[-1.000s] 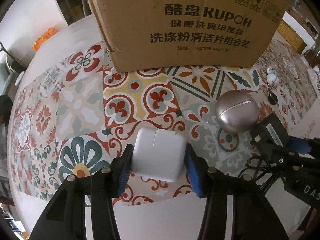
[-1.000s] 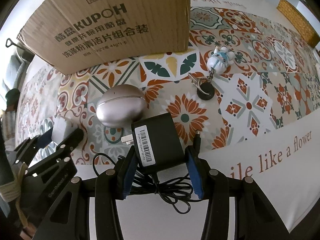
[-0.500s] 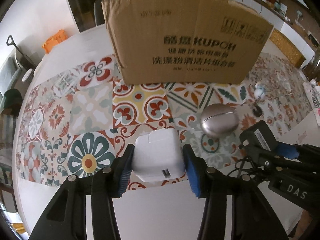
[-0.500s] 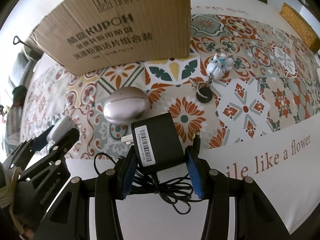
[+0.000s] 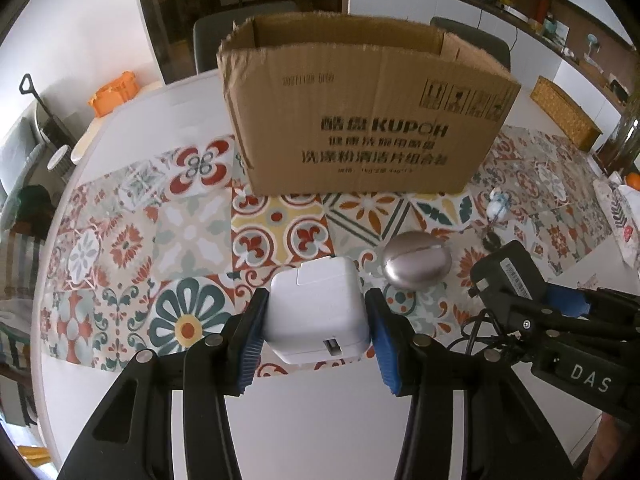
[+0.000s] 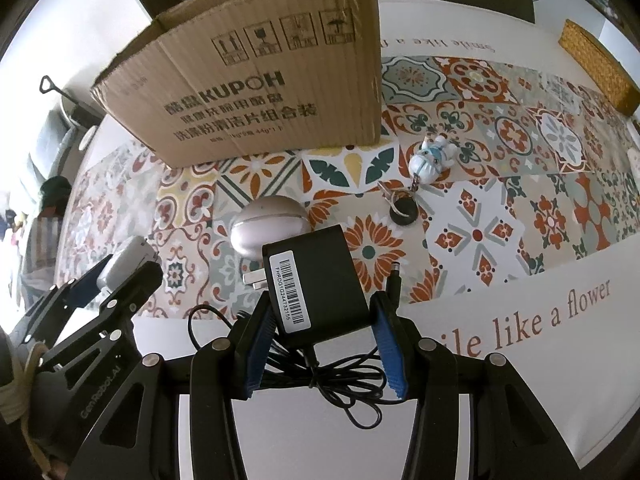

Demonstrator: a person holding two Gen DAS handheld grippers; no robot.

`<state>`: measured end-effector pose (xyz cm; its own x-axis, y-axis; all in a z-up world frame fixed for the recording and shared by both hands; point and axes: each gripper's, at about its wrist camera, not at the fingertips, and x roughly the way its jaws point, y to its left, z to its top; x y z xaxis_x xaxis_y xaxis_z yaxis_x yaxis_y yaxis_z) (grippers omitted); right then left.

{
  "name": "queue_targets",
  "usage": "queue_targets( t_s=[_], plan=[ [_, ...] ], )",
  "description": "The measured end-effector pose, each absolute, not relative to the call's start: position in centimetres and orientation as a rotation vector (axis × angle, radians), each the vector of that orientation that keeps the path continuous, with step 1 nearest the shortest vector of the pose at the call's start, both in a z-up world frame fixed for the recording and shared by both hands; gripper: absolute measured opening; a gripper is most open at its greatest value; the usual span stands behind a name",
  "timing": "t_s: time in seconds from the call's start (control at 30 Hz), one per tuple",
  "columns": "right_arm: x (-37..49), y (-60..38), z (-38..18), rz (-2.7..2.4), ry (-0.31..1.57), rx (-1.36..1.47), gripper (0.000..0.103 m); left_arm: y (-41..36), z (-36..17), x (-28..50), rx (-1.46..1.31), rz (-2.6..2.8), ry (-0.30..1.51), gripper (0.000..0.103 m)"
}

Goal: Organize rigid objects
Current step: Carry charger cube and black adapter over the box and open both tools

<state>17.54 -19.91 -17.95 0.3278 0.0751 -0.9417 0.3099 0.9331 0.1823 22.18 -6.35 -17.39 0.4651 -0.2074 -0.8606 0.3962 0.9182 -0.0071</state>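
Observation:
My left gripper [image 5: 316, 332] is shut on a white power adapter [image 5: 316, 314] and holds it above the table, in front of the open cardboard box [image 5: 360, 128]. My right gripper [image 6: 320, 334] is shut on a black power adapter [image 6: 316, 284] whose tangled cable [image 6: 340, 376] hangs below. It shows at the right of the left wrist view [image 5: 508, 276]. A silver egg-shaped case [image 6: 272, 220] lies on the patterned cloth between the two grippers. A white figurine keychain [image 6: 430, 160] lies to the right of the box.
The box [image 6: 260, 84] stands at the far middle of the round table with the tiled cloth [image 5: 192, 240]. A wicker basket [image 5: 564, 116] sits at the far right. Chairs stand behind the table.
Both grippers have risen and pulled back with their adapters; the box's open top has come into the left wrist view.

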Motion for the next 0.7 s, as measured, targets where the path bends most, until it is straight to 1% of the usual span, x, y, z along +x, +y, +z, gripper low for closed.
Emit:
queue_targets(
  t_s=[0.5, 0.7],
  plan=[
    [18.9, -20.2, -10.5, -0.119, 1.042, 0.344, 0.048, -7.2, -10.2, 23.9, 0.188, -0.379, 0.859, 0.048],
    [20.0, -20.5, -8.5, -0.114, 0.989, 0.345, 0.048, -7.3, -7.8, 25.2, 0.177, -0.377, 0.82, 0.048]
  ],
)
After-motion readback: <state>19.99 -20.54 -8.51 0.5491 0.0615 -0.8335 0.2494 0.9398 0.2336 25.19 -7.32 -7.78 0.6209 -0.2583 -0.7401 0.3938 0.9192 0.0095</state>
